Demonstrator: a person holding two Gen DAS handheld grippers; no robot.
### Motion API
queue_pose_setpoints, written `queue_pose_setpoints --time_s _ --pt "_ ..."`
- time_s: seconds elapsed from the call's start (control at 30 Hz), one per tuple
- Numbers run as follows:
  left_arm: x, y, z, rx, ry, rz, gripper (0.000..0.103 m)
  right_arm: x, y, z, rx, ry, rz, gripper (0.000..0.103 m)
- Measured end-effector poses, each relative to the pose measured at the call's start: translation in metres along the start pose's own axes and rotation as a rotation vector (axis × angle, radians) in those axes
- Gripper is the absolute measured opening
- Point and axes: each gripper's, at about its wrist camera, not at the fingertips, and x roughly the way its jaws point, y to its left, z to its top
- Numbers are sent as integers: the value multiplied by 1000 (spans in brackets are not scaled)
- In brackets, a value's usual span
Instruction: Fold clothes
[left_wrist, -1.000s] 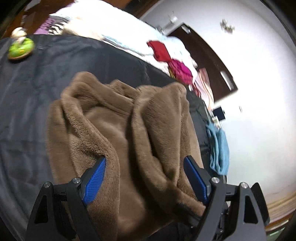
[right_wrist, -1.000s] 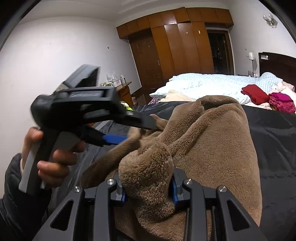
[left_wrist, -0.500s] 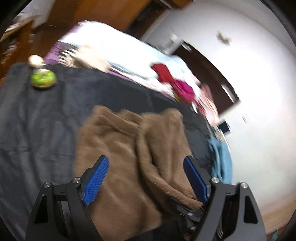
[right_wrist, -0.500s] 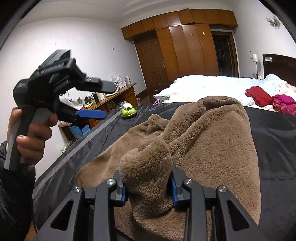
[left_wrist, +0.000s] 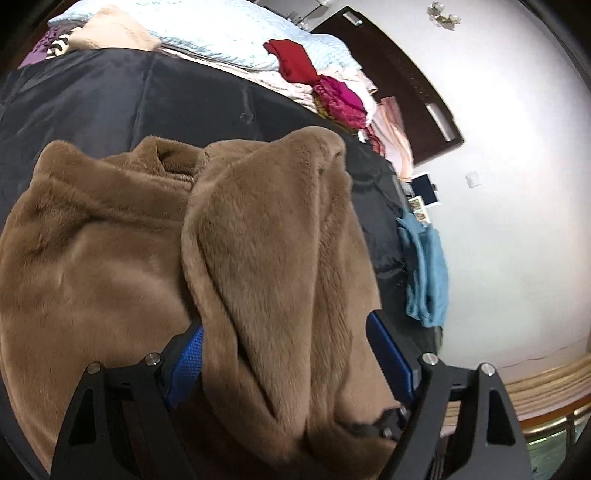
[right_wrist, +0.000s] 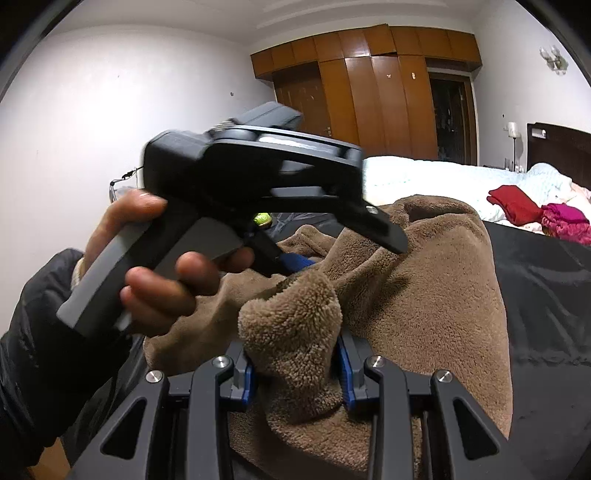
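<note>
A brown fleece garment (left_wrist: 110, 258) lies bunched on a dark bedspread (left_wrist: 110, 92). One thick fold of it (left_wrist: 280, 240) runs between the blue pads (left_wrist: 184, 362) of my left gripper (left_wrist: 288, 354). Those jaws are closing around the fold, still wide apart. In the right wrist view the left gripper (right_wrist: 352, 253), held in a person's hand (right_wrist: 162, 288), reaches over the same garment (right_wrist: 443, 295). My right gripper (right_wrist: 295, 369) is shut on a bunched end of the fleece (right_wrist: 291, 325), held a little above the bedspread.
Red (left_wrist: 291, 61) and magenta (left_wrist: 343, 99) folded clothes sit on a pale quilt beyond the bedspread. A blue towel (left_wrist: 424, 266) hangs off the right edge. A green toy (right_wrist: 263, 219) sits far back. A wooden wardrobe (right_wrist: 369, 92) lines the far wall.
The left gripper, which had drawn back from the garment, has come in close over it; a fleece fold now sits between its narrower jaws. The right gripper keeps its hold.
</note>
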Motion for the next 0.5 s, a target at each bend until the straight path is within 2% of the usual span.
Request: queue_pose_setpoints --time_s 0.03,0.07,0.17,0.37,0.5 --pt "3 0 2 3 14 13 64 0 0 0 -1 0 -2 36" --pt "6 1 3 7 31 24 46 0 -1 0 -1 -1 -5 36" --pt "1 3 4 9 13 9 29 0 -4 2 3 -5 -18 36" --pt "-51 -10 4 67 -103 -54 25 -12 15 27 -47 -67 -30 36" --pt "-93 0 1 84 -172 -53 26 -10 41 41 -100 -92 -3 36"
